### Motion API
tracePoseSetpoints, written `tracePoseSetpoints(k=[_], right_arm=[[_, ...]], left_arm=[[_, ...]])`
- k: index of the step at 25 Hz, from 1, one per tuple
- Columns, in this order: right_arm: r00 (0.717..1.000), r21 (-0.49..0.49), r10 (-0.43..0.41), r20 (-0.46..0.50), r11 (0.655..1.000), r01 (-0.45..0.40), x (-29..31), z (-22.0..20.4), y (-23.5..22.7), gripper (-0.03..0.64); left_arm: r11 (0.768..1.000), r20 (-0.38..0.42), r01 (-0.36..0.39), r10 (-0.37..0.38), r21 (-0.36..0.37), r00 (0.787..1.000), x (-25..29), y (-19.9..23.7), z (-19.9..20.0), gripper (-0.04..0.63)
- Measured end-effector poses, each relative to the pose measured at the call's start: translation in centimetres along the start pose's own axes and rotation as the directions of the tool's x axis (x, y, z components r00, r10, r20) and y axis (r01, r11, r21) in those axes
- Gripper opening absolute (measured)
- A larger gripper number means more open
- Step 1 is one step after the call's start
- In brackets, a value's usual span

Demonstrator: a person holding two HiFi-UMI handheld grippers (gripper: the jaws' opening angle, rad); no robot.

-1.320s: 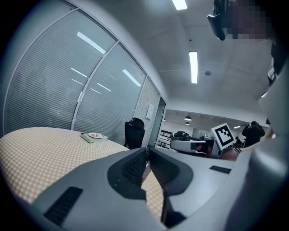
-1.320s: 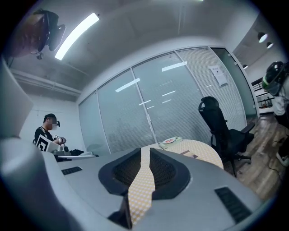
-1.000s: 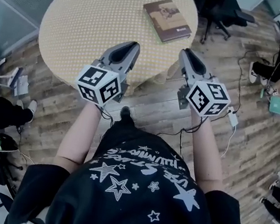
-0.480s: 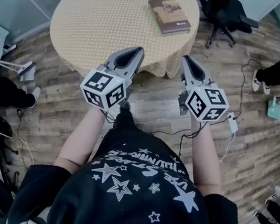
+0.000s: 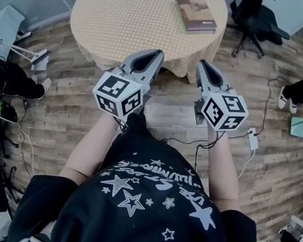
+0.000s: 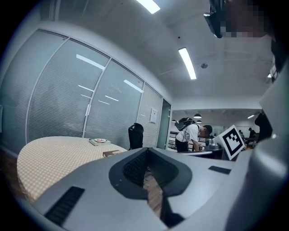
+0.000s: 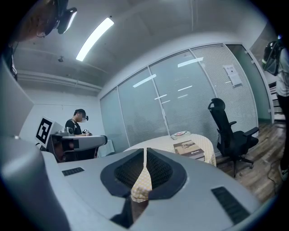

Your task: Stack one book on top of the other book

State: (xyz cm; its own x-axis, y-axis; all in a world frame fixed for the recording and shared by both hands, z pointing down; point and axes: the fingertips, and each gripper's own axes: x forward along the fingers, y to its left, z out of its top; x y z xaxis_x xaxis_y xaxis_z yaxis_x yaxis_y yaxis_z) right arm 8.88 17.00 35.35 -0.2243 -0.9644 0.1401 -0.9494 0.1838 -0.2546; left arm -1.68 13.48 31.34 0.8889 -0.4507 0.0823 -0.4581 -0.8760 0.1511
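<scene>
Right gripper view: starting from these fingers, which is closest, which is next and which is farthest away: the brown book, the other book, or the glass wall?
1. Brown book: closest, on the right part of the table, near its front edge.
2. Other book: farther back on the same table.
3. Glass wall: farthest, behind the table.

Head camera looks steeply down on round yellow-checked table point(image 5: 128, 21), upper frame; cameras on left gripper point(image 5: 155, 55) and right gripper point(image 5: 202, 64) face that same table, level and near.
</scene>
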Motion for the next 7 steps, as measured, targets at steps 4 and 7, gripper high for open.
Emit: tracePoseSetpoints(k=[4,7], right_arm=[[1.000,-0.005,0.016,-0.004,1.000,-0.016,-0.6,-0.2,0.8,0.038],[1.000,-0.009,0.020,-0.004,1.000,-0.020,-1.3,-0.3,1.2,0.038]], left_arm=[[1.000,0.011,-0.019,0.019,0.006,1.000,-1.0,-0.7,0.3,0.009],[1.000,0.018,-0.021,0.021,0.001,1.000,-1.3,-1.3,0.2,0.009]])
